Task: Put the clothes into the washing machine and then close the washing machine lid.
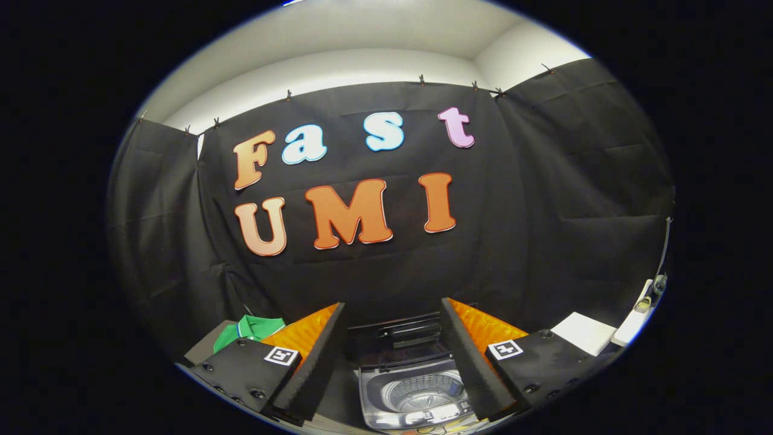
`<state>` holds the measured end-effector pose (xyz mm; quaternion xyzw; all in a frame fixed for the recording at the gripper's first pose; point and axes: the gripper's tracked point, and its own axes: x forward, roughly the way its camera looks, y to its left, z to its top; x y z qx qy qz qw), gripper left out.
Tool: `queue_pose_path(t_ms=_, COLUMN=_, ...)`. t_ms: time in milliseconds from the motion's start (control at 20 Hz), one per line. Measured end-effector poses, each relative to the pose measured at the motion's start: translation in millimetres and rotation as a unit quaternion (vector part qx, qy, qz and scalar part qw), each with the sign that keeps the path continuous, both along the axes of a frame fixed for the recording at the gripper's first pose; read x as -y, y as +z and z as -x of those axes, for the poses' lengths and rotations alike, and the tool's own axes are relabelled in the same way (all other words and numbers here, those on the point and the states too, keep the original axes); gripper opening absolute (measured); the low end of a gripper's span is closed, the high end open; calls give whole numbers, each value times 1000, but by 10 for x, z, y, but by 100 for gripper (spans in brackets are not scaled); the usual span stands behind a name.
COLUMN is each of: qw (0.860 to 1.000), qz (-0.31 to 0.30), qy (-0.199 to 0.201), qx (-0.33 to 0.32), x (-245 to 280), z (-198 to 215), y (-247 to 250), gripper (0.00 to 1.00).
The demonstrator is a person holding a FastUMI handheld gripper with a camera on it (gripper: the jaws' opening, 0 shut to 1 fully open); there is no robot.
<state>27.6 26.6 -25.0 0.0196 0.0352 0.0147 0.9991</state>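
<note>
The gripper (392,338) is spread wide with nothing between its fingers (314,368), which point toward the booth's black cloth wall (543,211). In the gap between the fingers, just ahead and below, sits the washer (416,393) with its lid (410,333) raised upright at the back, leaving the drum (423,389) exposed; the drum's ribbed metal wall is visible and no fabric can be made out inside. Beyond the left finger lies the green garment (247,329) with a white stripe, on a dark surface, well apart from the washer. Beyond the right finger sits a white block (583,332).
</note>
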Motion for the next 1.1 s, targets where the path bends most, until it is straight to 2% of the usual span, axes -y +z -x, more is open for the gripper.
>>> queue_pose_path(t_ms=350, qw=995, qz=20, qy=85, qx=-52, x=-1192, z=-146, y=-395, gripper=98)
queue_pose_path(t_ms=650, qw=979, qz=25, qy=155, qx=-132, x=-2343, z=-190, y=-1056, gripper=99)
queue_pose_path(t_ms=900, qw=964, qz=47, qy=179, qx=-188, x=-2924, z=-199, y=-1513, gripper=99)
queue_pose_path(t_ms=1100, qw=959, qz=62, qy=163, qx=-226, x=-3035, z=-339, y=-1877, gripper=99)
